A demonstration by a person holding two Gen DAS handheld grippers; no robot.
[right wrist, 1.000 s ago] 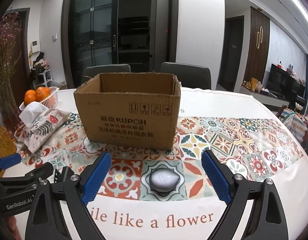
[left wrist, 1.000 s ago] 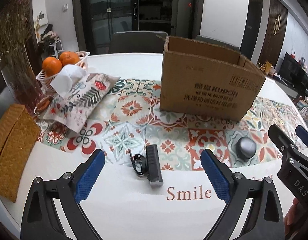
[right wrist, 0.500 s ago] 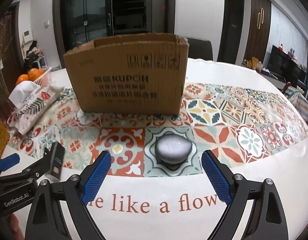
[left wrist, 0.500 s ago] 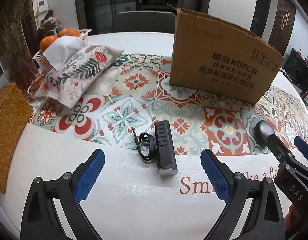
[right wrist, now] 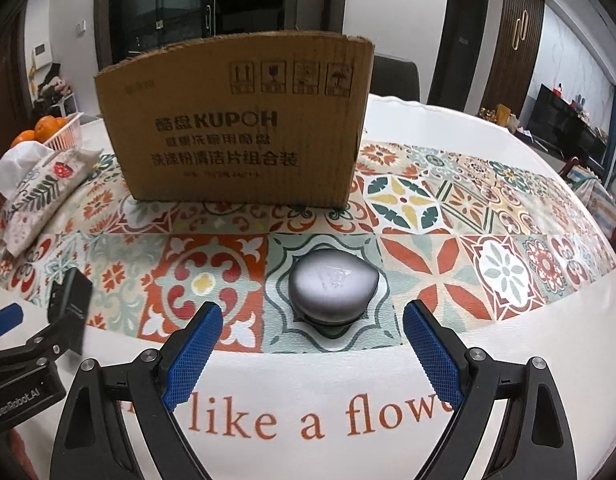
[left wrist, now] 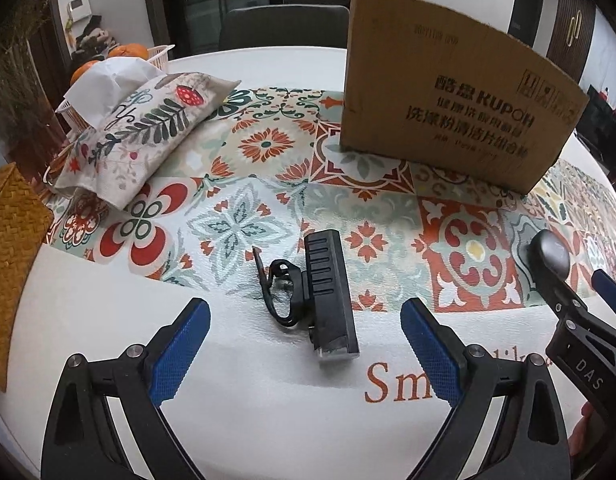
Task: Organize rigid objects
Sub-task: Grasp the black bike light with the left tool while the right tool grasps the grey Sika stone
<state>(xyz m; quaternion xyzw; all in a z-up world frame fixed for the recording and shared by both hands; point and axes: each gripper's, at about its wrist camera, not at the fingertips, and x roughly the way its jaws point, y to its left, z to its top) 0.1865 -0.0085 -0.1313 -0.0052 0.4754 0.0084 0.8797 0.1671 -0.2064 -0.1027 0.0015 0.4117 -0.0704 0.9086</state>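
Observation:
A black box-shaped light with a strap (left wrist: 330, 294) lies on the patterned tablecloth, just ahead of my left gripper (left wrist: 306, 354), which is open and empty with the light between its blue pads. A grey rounded case (right wrist: 332, 286) lies just ahead of my right gripper (right wrist: 308, 354), also open and empty. The case also shows at the right of the left wrist view (left wrist: 548, 250), partly behind the right gripper. The light shows at the left of the right wrist view (right wrist: 70, 298). A brown cardboard box (right wrist: 244, 128) stands behind both objects; its inside is hidden.
A floral tissue pouch (left wrist: 142, 132) and a white basket of oranges (left wrist: 120, 60) sit at the back left. A woven yellow mat (left wrist: 10, 260) lies at the left table edge. Chairs stand beyond the table.
Both grippers have moved lower and forward toward the table. The light and the case now appear larger and closer to the open pads. Nothing was grasped.

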